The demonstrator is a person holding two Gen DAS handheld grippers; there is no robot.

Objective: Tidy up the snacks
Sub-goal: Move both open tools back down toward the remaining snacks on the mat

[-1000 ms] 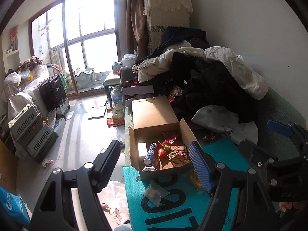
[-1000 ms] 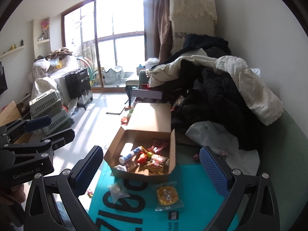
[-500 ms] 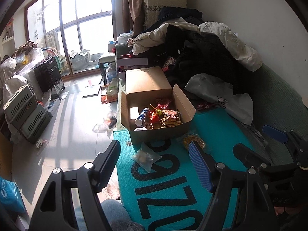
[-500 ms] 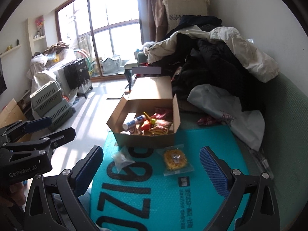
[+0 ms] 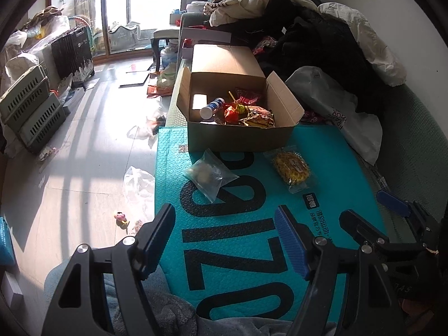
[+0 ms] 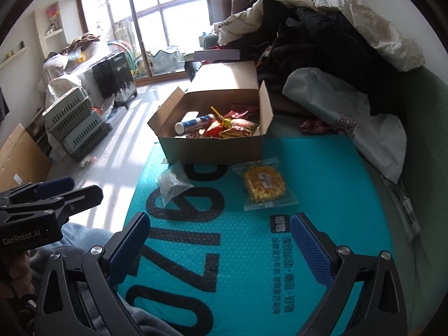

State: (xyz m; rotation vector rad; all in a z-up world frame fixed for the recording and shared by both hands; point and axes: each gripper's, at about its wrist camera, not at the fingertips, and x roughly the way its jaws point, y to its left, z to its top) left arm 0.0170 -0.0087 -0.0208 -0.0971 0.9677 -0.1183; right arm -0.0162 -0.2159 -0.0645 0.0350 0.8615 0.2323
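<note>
Both tools lowered toward teal mailer (image 5: 252, 224); left tool (image 5: 224, 240), right tool (image 6: 221, 247) open, empty.

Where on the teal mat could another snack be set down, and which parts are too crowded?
Free: the near teal mat between the grippers and the two packets. Crowded: the strip by the cardboard box, where the clear bag and yellow snack packet lie; the box is full of snacks.

The box (image 6: 212, 145) was matt brown cardboard. At frame centre the teal mailer (image 6: 322, 173) showed a dimpled, bubble-textured plastic skin. Both snack packets (image 6: 264, 186) (image 5: 208, 175) were clear glossy film. The gripper pads (image 6: 312, 250) looked ribbed blue rubber.
</note>
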